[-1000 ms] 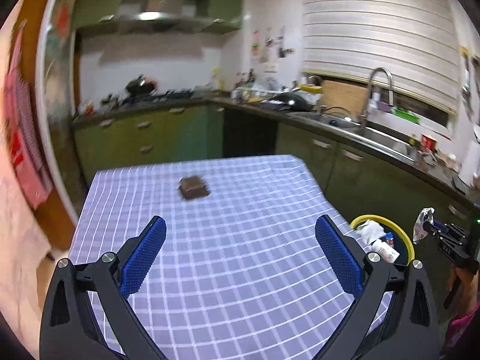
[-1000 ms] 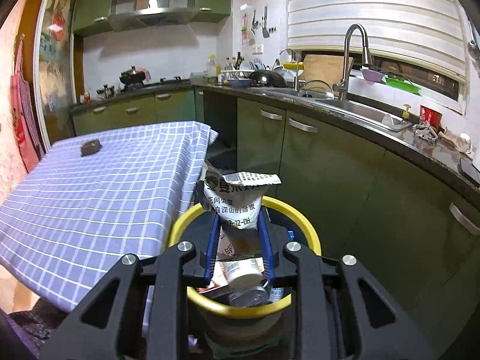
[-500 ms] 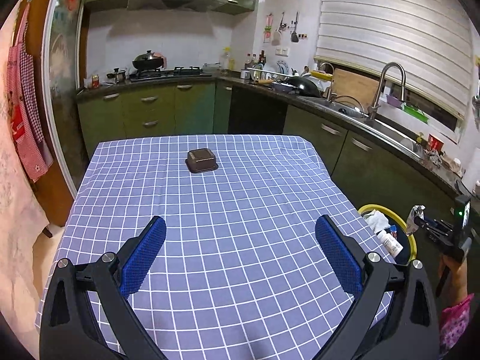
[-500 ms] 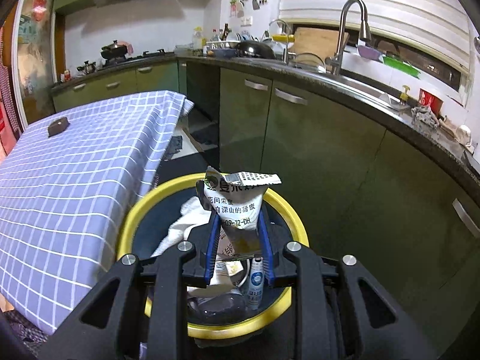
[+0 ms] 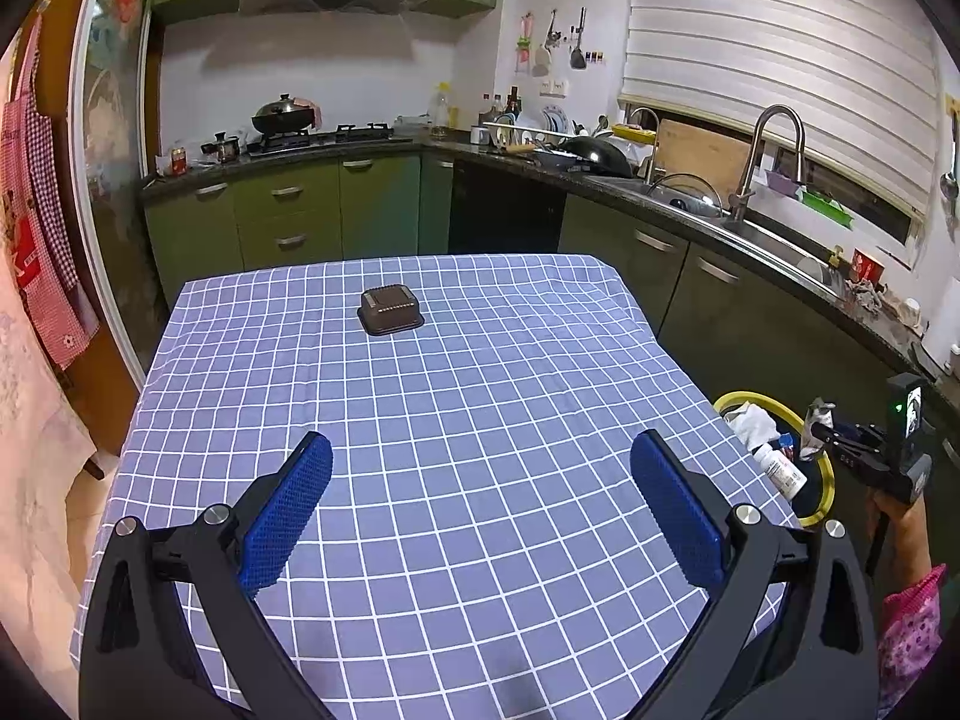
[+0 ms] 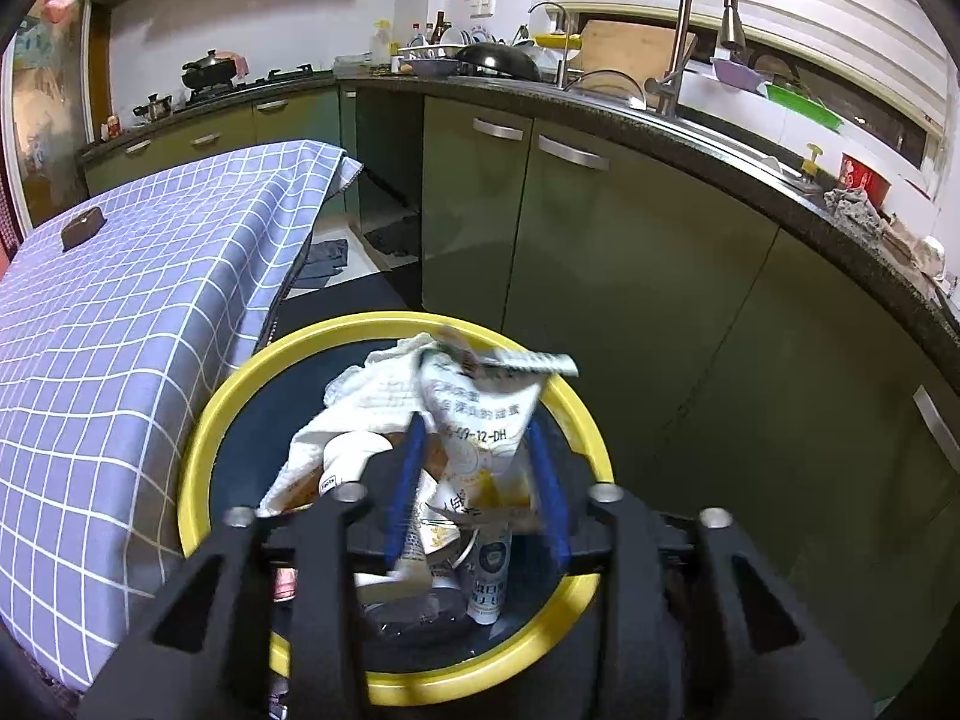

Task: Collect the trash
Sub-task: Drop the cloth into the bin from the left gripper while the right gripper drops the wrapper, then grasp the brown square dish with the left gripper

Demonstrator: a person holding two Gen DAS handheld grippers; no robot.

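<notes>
Right gripper (image 6: 477, 441): jaws opening, wrapper (image 6: 480, 420) loose between them over yellow-rimmed bin (image 6: 204, 450) | Left gripper (image 5: 480, 468): spread wide, empty | Bin: holds trash, table's 3 o'clock | Left: brown dish (image 5: 390, 311), 12 o'clock, perhaps.

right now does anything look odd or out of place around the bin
Nothing looks spilled. The snack wrapper is crumpled and tilted between the right gripper's opening jaws, over the yellow-rimmed bin. A white cloth sits high on the trash, within the rim.
</notes>
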